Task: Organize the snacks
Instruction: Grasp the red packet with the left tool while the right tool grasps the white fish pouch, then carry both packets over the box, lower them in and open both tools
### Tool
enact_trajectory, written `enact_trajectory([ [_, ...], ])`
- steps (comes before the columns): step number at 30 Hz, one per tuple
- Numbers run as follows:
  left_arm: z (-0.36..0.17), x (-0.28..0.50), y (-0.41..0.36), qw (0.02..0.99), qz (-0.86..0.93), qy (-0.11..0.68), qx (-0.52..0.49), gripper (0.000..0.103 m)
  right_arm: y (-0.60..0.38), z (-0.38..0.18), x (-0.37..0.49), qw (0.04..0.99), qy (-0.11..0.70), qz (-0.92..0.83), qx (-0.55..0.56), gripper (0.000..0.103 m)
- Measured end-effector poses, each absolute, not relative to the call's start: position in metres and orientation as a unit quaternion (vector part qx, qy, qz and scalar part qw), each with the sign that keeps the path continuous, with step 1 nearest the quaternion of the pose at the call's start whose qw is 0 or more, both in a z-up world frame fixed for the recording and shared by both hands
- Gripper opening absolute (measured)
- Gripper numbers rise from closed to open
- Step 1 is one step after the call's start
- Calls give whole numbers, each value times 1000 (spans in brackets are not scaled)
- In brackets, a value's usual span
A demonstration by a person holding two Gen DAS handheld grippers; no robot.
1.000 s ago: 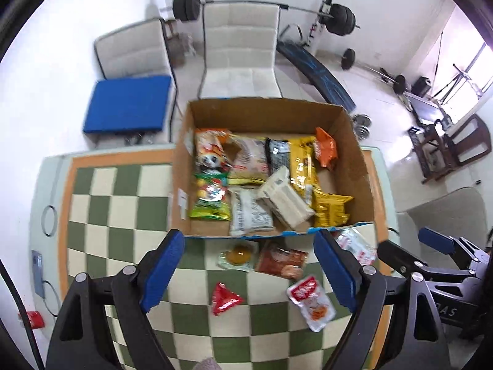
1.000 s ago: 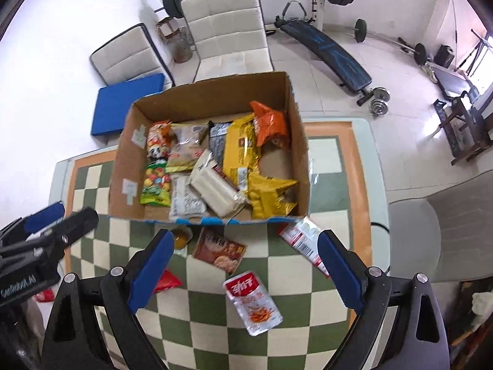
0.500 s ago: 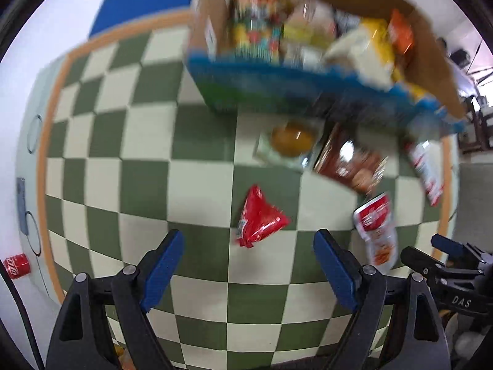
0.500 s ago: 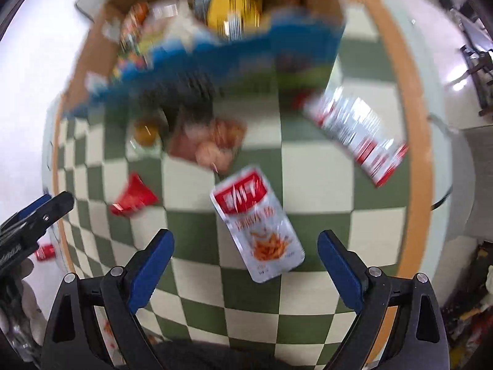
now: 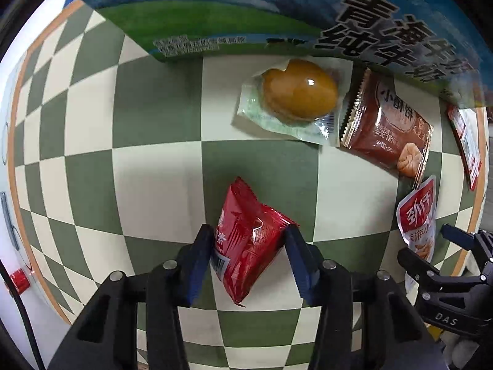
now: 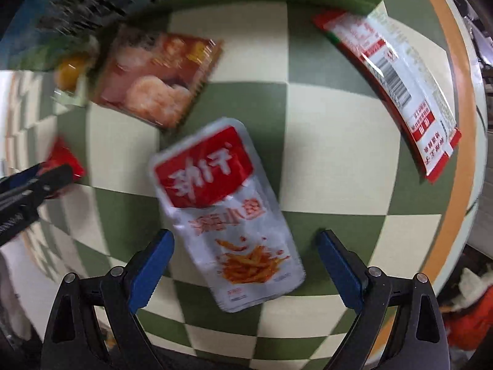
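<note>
My left gripper [image 5: 249, 240] is shut on a red snack packet [image 5: 246, 240] that lies on the checkered table [image 5: 154, 169]; both blue pads press its sides. My right gripper [image 6: 246, 246] is open, its fingers on either side of a white and red fish-snack pouch [image 6: 228, 209] lying flat on the table. That pouch shows at the right edge in the left wrist view [image 5: 417, 215], with the right gripper [image 5: 431, 246] beside it. The cardboard box [image 5: 277, 15] with the printed blue and green side stands just beyond.
A wrapped yellow cake [image 5: 295, 98] and a brown biscuit packet [image 5: 388, 126] lie in front of the box. A long red and white packet [image 6: 397, 89] lies near the table's right edge. The orange table border [image 6: 459, 92] runs along the right.
Both grippers have dropped from above the box down close to the table. The left gripper has closed on the red packet. The right gripper has come down around the white pouch, still open.
</note>
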State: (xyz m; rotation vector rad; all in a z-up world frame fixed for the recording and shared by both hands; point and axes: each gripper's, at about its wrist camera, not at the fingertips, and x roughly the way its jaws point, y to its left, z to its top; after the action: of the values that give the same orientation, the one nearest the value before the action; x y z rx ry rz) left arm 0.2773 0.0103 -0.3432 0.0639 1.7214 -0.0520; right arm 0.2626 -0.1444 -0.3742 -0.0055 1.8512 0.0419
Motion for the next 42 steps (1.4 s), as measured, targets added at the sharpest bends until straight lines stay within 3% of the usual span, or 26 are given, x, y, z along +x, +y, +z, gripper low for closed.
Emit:
enact_trajectory([
  [4,-342,268,8,654,-13,756,24,44,-137,-375,257,613,790,-5,-27,92],
  [7,-341,261,9,654,-8,756,15,44,-129,-367,251,635,771,-18,-39,69],
  [9,-341,256,10,656,-5,754,13,44,-128,-362,248,638,769,-17,-24,66],
  [11,-339,252,8,659,-4,752,10,44,-128,-359,246,642,766,-14,-7,49],
  [16,-326,239,2,665,-7,747,6,43,-120,-344,243,656,755,-7,5,34],
  [17,-324,237,0,666,-7,746,7,43,-121,-342,243,658,753,-5,12,26],
  [21,-316,236,-8,669,-12,743,4,44,-128,-327,241,663,747,-1,51,15],
  [22,-315,237,-9,669,-13,743,4,43,-131,-321,244,665,744,1,66,7],
  [26,-309,235,-14,669,-20,743,2,44,-151,-303,246,670,735,8,105,3],
  [31,-304,237,-27,667,-25,745,6,43,-184,-300,258,662,741,11,113,4],
  [33,-306,233,-43,666,-25,746,8,43,-185,-306,260,659,746,19,94,14],
  [35,-308,229,-47,664,-25,747,9,43,-175,-315,263,655,754,30,45,79],
  [36,-311,228,-42,664,-25,747,9,43,-171,-319,265,656,753,45,28,89],
  [42,-316,212,-38,660,-21,751,4,43,-163,-361,266,591,804,50,-40,92],
])
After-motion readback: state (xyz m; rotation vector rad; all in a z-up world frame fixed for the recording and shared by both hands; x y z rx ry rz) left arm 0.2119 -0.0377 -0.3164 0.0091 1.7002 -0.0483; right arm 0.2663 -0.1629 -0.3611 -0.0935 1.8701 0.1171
